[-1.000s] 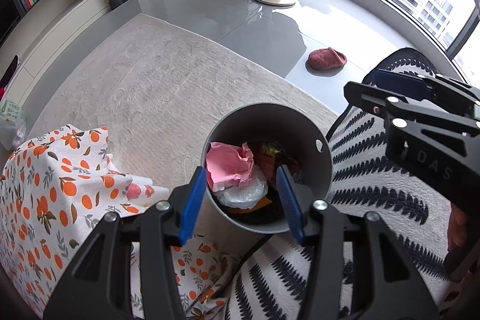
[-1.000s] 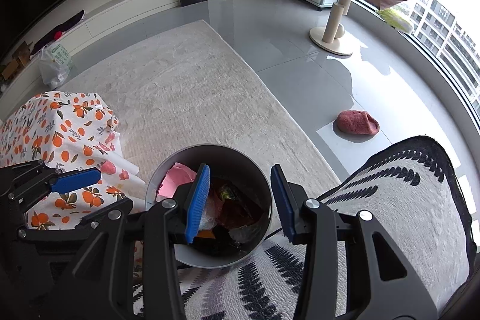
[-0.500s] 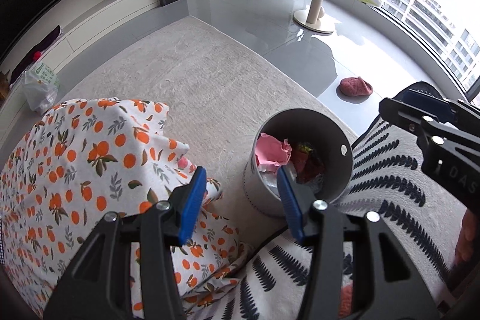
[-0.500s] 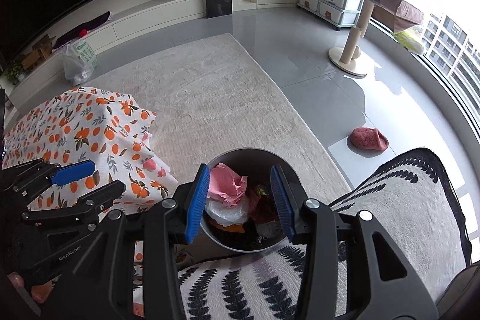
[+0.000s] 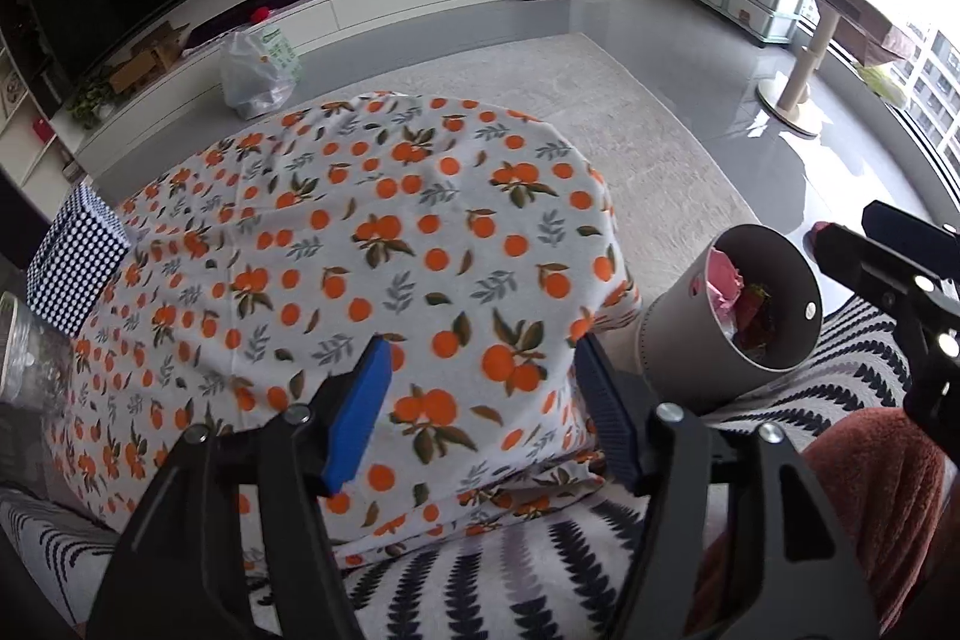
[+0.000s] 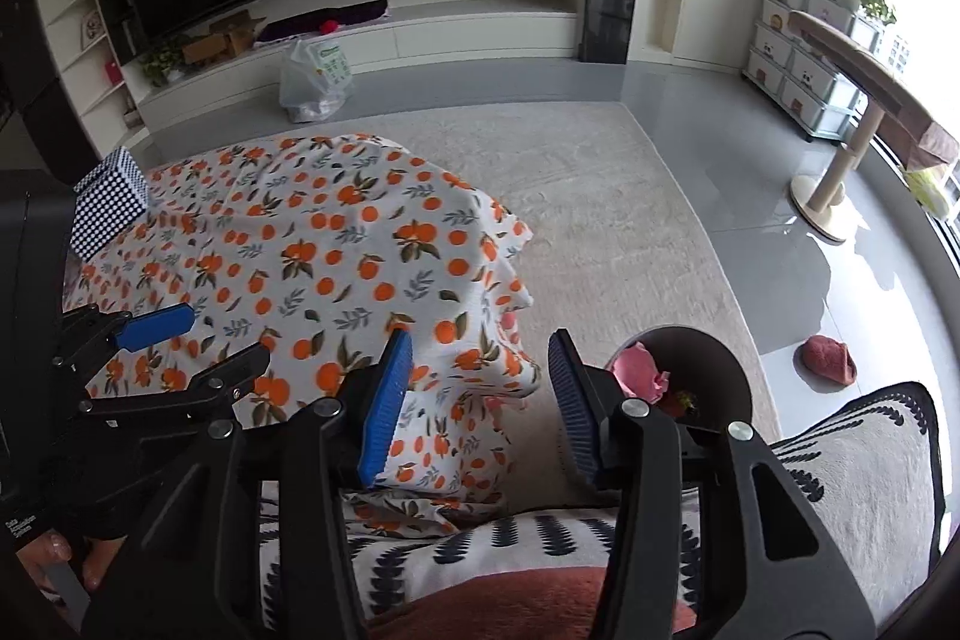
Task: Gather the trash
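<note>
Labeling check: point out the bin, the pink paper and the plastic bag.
bin (image 5: 678,340), left wrist view, outer grey wall.
pink paper (image 6: 639,373), right wrist view, middle of the crumpled sheet.
plastic bag (image 6: 315,82), right wrist view, front of the bag.

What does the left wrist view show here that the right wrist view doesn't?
Only the left wrist view shows the bin's grey outer wall and a clear container at the far left edge. Only the right wrist view shows the red slipper whole on the floor. Both show the orange-print cloth, checkered box, plastic bag, pink trash in the bin, and both claws open and empty: left claw, right claw.
</note>
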Demonstrator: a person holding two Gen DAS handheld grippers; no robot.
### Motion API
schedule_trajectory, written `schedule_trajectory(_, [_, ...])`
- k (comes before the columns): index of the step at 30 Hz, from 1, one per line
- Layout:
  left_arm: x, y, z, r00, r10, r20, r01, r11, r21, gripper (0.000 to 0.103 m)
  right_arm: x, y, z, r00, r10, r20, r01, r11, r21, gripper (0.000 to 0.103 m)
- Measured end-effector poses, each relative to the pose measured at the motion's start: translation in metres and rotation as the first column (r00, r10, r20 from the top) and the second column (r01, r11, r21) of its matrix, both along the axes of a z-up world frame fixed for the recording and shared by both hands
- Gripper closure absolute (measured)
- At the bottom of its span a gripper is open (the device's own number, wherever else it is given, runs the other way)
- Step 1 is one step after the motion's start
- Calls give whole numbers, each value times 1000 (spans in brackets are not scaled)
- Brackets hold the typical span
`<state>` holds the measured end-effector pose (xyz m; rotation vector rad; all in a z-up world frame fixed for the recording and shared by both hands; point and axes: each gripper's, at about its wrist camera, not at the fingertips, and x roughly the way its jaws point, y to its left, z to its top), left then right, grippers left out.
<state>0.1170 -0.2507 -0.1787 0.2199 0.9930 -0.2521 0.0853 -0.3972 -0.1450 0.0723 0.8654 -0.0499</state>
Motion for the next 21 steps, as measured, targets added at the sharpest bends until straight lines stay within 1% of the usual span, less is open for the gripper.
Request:
schedule_trajectory(2, [-5, 28, 10, 999, 45, 11, -45, 999, 7, 37, 3, 30, 5, 998, 62, -1, -62, 998, 12, 56])
schedule_trajectory(5, [-10, 71, 24, 994, 107, 27, -108, 994, 21, 35, 5, 73, 13, 990, 142, 3, -142, 989, 30, 49])
schedule_trajectory(8, [-16, 112, 37, 985, 169, 43, -171, 985, 37, 34, 5, 111, 23, 978, 209, 7, -209, 978, 17, 45])
schedule_trajectory(10, [-20, 137, 46, 977, 206, 53, -208, 977, 45, 32, 3, 134, 30, 970, 245, 11, -245, 970, 7, 39])
schedule_trajectory(11, [-22, 149, 50, 973, 224, 57, -227, 973, 47, 31, 1, 143, 34, 965, 261, 14, -261, 965, 3, 38])
schedule_trajectory(13, [-28, 171, 58, 964, 260, 63, -263, 963, 54, 29, -1, 162, 40, 957, 291, 12, -291, 957, -4, 32])
schedule_trajectory(16, [-37, 201, 68, 948, 313, 66, -317, 946, 71, 27, -5, 186, 47, 944, 331, 1, -331, 944, -13, 29])
schedule_trajectory(17, [-40, 211, 71, 942, 329, 66, -333, 940, 73, 27, -6, 194, 49, 940, 340, -6, -340, 940, -16, 27])
schedule_trajectory(21, [-53, 240, 85, 925, 372, 76, -377, 923, 72, 25, -11, 219, 56, 934, 357, -31, -358, 933, -35, 17])
